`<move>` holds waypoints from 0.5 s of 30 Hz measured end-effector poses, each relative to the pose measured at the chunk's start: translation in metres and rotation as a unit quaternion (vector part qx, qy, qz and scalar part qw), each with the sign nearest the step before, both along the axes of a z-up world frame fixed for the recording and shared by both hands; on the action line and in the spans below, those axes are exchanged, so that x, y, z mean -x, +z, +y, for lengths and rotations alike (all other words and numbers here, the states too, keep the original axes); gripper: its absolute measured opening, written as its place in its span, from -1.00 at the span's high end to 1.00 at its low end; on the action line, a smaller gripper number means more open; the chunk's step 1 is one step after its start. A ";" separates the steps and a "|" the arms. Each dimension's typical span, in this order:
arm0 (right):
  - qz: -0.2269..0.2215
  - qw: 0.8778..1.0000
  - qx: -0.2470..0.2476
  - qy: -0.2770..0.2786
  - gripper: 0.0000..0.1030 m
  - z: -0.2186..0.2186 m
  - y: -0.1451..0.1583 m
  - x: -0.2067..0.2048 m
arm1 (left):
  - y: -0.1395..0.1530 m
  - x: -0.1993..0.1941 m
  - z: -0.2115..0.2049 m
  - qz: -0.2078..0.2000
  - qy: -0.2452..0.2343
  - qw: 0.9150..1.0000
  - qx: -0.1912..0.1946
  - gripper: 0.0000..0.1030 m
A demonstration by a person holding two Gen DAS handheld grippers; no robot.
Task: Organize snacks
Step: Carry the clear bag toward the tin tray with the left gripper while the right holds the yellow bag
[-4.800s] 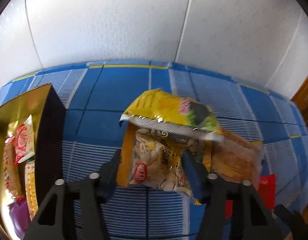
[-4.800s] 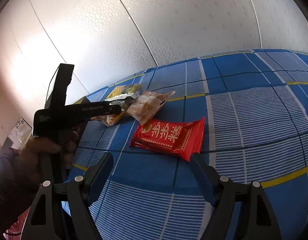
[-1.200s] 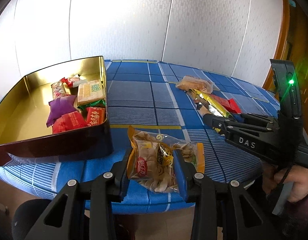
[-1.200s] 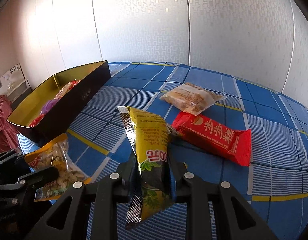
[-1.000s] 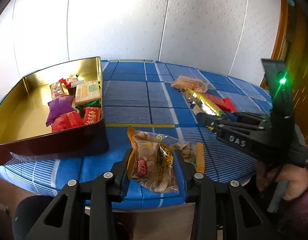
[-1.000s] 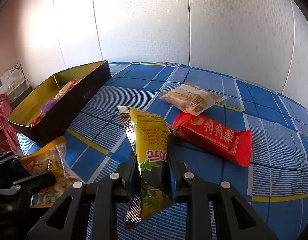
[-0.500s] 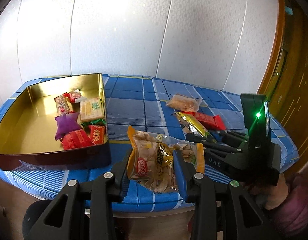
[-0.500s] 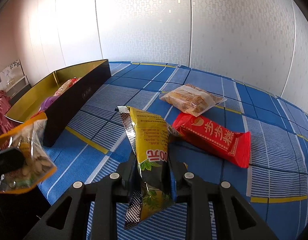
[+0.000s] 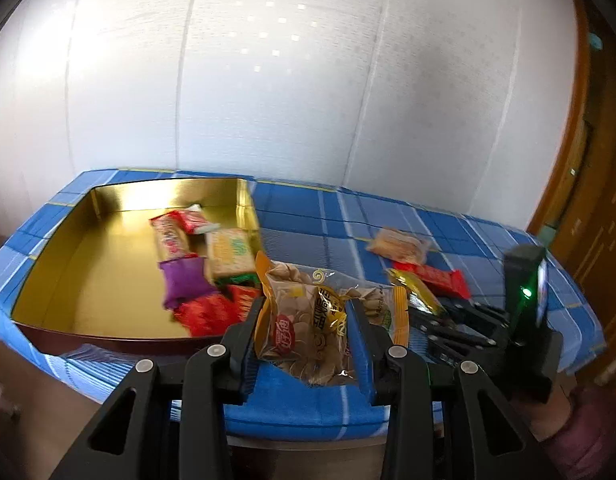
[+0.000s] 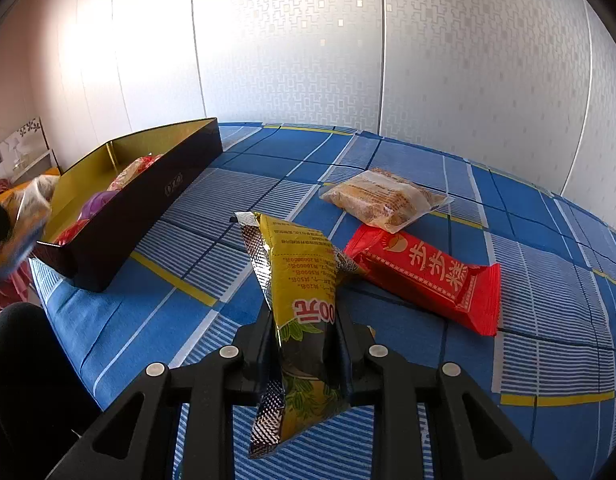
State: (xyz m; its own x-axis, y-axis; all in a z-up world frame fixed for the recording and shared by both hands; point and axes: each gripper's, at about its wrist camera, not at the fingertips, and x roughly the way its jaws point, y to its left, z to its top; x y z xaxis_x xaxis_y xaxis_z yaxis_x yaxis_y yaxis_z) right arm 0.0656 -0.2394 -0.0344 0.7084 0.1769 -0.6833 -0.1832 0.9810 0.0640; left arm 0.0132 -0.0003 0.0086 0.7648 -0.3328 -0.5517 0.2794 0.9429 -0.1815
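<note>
Table (image 10: 547, 320) w/ a blue plaid cloth, white and yellow stripes, fills most of both views. On its left end sits the big tin (image 9: 60, 264), gold inside, dark outside, open top. Inside it: a purple pack (image 9: 184, 280), a couple red ones (image 9: 204, 314), a pale cracker pack (image 9: 230, 250) w/ green print, plus a red-and-white stick pack (image 9: 170, 236), all bunched toward the right wall of the tin.

Left gripper (image 9: 306, 338) is pinched on a clear nut bag (image 9: 308, 320) w/ orange edges and a red round logo, pale nuts showing thru the plastic. Bag is up off the cloth, hanging in front of the tin's near right corner.

Right gripper (image 10: 306, 344) is squeezed tight on a yellow foil pouch (image 10: 304, 292), silver crimped edges, red print, green leaves at the bottom, standing up tilted. Can't tell if its top end touches the cloth.

Still lying on the cloth: red bar wrapper (image 10: 423, 276) w/ yellow characters, just beside the pouch, and behind it a clear pack of tan biscuits (image 10: 383, 198), corners touching or close to it.
</note>
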 end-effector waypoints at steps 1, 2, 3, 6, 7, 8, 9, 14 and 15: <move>0.000 1.000 0.000 0.000 0.47 0.000 0.000 0.000 | 0.000 -0.001 0.004 0.001 0.007 1.000 0.002 0.24; 0.000 1.000 0.000 0.000 0.47 0.000 0.000 0.000 | 0.000 -0.003 0.009 0.001 0.015 1.000 0.003 0.24; 0.000 1.000 0.001 0.000 0.47 0.000 0.000 0.000 | 0.000 -0.005 0.017 0.002 0.026 1.000 0.005 0.24; -0.001 1.000 0.003 0.000 0.47 0.000 0.000 0.000 | 0.002 -0.013 0.038 0.001 0.057 0.998 0.009 0.24; -0.001 1.000 0.003 0.000 0.47 0.000 0.000 0.000 | 0.003 -0.015 0.046 0.001 0.067 0.998 0.013 0.24; -0.001 1.000 0.003 0.000 0.47 0.000 0.000 0.000 | 0.005 -0.017 0.054 0.002 0.078 0.997 0.020 0.24; -0.001 1.000 0.003 0.000 0.47 0.000 0.000 0.000 | 0.007 -0.023 0.066 0.005 0.093 0.995 0.030 0.24; -0.001 1.000 0.004 0.000 0.47 0.000 0.000 0.000 | 0.009 -0.043 0.107 0.023 0.143 0.988 0.054 0.24; -0.001 1.000 0.005 0.000 0.47 0.001 0.000 0.000 | 0.005 -0.046 0.116 0.035 0.151 0.986 0.066 0.24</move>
